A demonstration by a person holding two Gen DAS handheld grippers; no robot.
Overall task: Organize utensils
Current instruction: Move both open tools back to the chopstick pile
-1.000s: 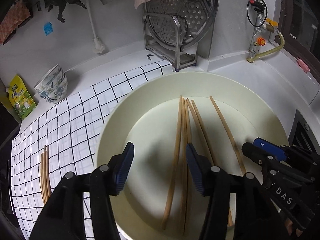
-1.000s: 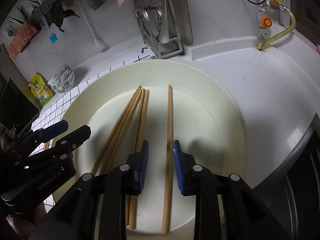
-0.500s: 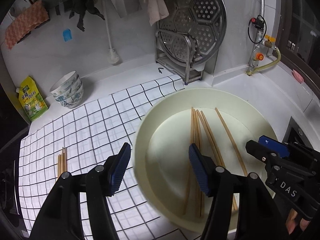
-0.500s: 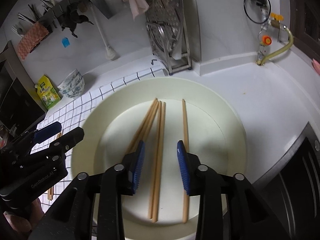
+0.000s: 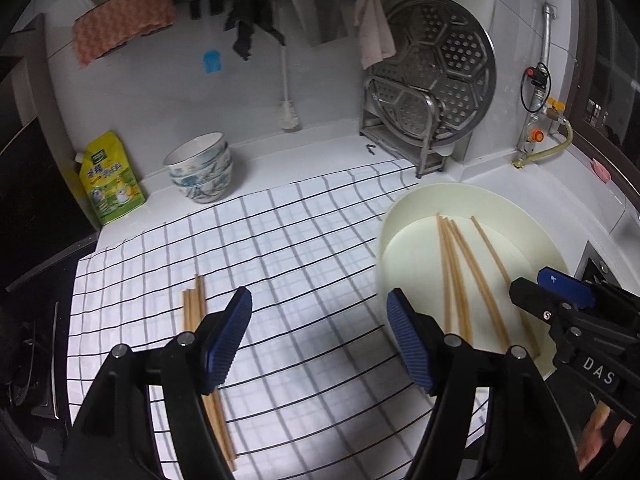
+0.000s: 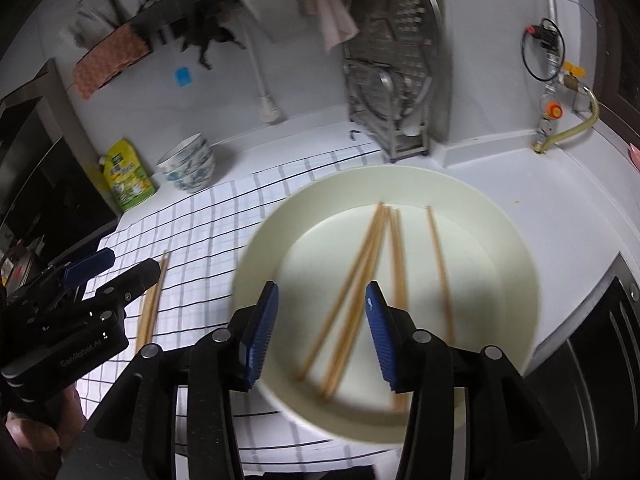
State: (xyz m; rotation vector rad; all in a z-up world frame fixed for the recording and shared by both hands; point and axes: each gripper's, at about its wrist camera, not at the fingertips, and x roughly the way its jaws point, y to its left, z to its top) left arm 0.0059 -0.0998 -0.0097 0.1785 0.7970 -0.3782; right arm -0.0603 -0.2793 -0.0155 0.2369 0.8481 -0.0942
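Both tools are hanging wide open and empty: left tool [image 5: 319, 338] over the checked cloth [image 5: 304, 236], right tool [image 6: 322, 330] over the blurred, seemingly loose chopsticks [image 6: 360, 276] in the basin [image 6: 500, 216].

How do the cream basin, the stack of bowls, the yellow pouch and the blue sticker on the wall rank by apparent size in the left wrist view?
1. Cream basin, though it is also nearest.
2. Stack of bowls and yellow pouch: look alike, not ranked.
3. Blue sticker.
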